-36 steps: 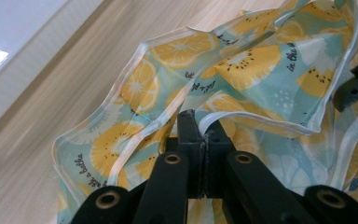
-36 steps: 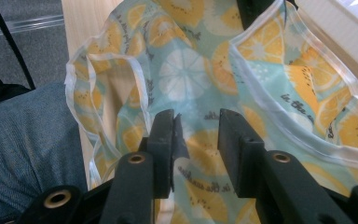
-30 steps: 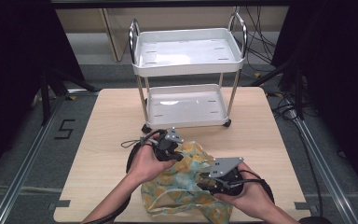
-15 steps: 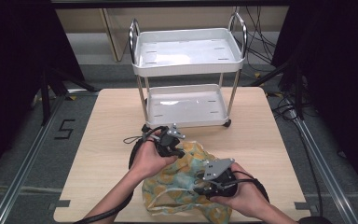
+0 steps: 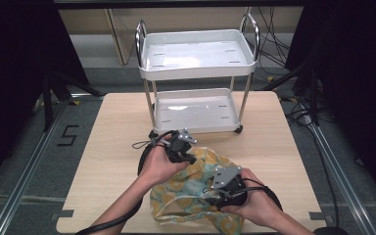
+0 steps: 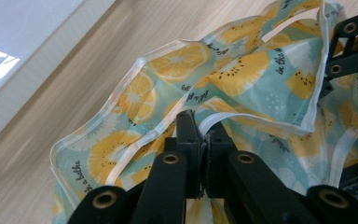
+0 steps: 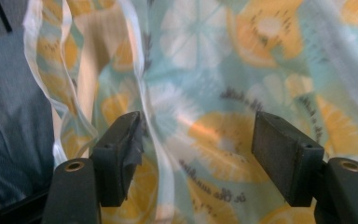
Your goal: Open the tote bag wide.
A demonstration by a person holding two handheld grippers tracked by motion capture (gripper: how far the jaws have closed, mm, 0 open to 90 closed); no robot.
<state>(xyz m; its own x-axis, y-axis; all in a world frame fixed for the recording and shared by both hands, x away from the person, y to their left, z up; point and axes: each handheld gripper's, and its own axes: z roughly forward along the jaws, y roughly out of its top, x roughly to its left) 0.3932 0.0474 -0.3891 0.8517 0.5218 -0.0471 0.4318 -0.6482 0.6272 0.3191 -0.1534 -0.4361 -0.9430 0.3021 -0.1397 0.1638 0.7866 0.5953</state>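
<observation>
A thin bag (image 5: pixel 188 188) printed with orange and kiwi slices lies crumpled on the wooden table (image 5: pixel 112 132) near its front edge. My left gripper (image 5: pixel 188 159) sits at the bag's far left corner, shut on a fold of the bag's white-trimmed rim (image 6: pixel 204 135). My right gripper (image 5: pixel 210 193) lies over the bag's near right part. Its jaws have just been opening and now stand wide apart (image 7: pixel 198 140). The printed fabric (image 7: pixel 223 60) lies between and behind the pads without being pressed. In the left gripper view the bag (image 6: pixel 242 70) bulges upward.
A white two-shelf cart (image 5: pixel 196 54) with chrome handles stands on the table's far half, its lower shelf (image 5: pixel 193 110) just beyond the left gripper. Black cables (image 5: pixel 144 147) trail from both grippers. The table's front edge is close below the bag.
The right hand has edged slightly left over the bag. The left hand and its grip on the rim look unchanged.
</observation>
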